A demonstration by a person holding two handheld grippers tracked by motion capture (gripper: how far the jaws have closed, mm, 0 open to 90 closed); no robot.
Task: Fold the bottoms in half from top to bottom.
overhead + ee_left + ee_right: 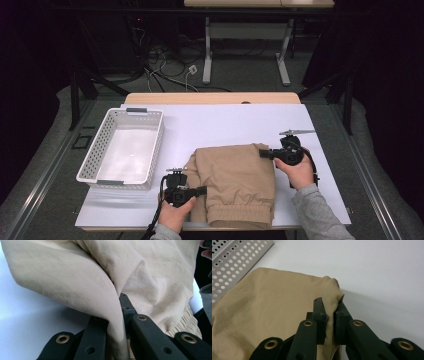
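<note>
On a white table (225, 125), a person is folding tan trousers (240, 185) lying near the front edge. The left gripper (200, 190) is pinching a fold at the garment's left side; the right gripper (263, 153) is clamping its far right corner. If either pinch is slipping on the thin cloth, the fold is likely collapsing. A white perforated basket (95, 155) is sitting to the left. Beyond, cables are trailing across a dark floor.
</note>
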